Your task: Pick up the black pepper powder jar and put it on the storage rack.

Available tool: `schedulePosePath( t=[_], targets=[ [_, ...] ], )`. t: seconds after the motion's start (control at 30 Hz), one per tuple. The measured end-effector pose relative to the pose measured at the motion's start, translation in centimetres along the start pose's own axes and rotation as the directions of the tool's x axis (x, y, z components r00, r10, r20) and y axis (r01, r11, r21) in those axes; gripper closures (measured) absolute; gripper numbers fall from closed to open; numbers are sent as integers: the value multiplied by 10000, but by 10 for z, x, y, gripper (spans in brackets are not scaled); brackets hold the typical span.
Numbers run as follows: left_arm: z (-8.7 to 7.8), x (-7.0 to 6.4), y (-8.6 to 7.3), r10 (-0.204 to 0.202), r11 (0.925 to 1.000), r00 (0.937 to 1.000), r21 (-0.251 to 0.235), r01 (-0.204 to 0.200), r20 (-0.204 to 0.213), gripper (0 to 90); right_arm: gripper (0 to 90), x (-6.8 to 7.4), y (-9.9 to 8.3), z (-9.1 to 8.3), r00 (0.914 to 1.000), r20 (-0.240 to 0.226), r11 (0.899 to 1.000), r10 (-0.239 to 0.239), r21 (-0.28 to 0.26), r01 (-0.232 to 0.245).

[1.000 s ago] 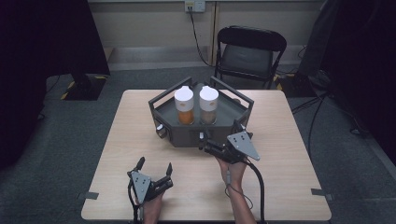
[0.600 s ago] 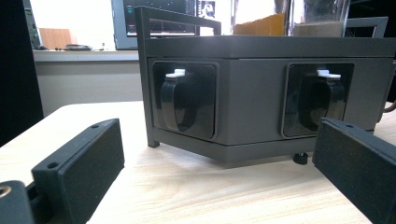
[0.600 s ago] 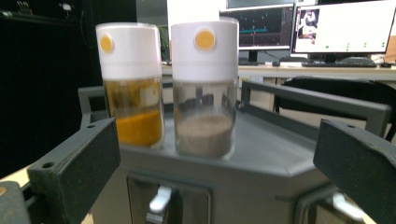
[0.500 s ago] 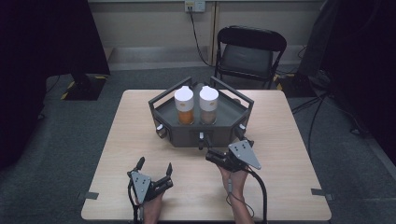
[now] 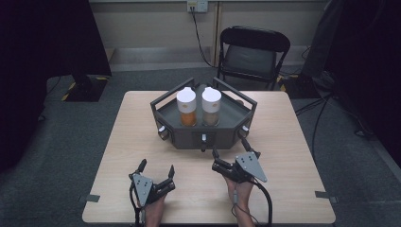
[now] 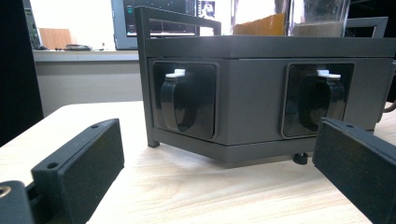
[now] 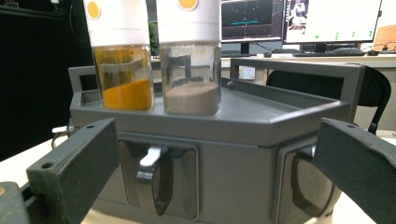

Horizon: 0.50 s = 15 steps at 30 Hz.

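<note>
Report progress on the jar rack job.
Done: nothing visibly; both jars, orange powder and brown powder, stand on the grey rack. In hand: the open right gripper sits nearest its front, the left gripper open, empty. Left: any handling.

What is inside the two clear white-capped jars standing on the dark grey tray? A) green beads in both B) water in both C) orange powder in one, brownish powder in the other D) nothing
C: the left clear white-capped jar holds orange powder, and the right clear white-capped jar beside it holds brownish powder, both standing on the dark grey tray.
</note>
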<state>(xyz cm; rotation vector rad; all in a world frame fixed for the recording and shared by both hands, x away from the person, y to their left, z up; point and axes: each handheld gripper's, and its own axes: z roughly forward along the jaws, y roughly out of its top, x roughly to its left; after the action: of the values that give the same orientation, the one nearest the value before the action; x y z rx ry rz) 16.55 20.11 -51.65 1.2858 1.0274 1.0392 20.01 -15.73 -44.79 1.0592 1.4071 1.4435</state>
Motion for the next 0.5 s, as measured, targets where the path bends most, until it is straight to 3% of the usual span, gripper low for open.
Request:
schedulePosePath(
  t=[0.27,0.5],
  targets=[
    [0,0,0,0,10000,10000,1,0,10,16,0,4,-7,-6,9996,26,9996,-284,20,284],
    [0,0,0,1,10000,10000,0,-1,11,16,0,4,-18,-12,9998,149,9998,-111,158,108]
  ],
)
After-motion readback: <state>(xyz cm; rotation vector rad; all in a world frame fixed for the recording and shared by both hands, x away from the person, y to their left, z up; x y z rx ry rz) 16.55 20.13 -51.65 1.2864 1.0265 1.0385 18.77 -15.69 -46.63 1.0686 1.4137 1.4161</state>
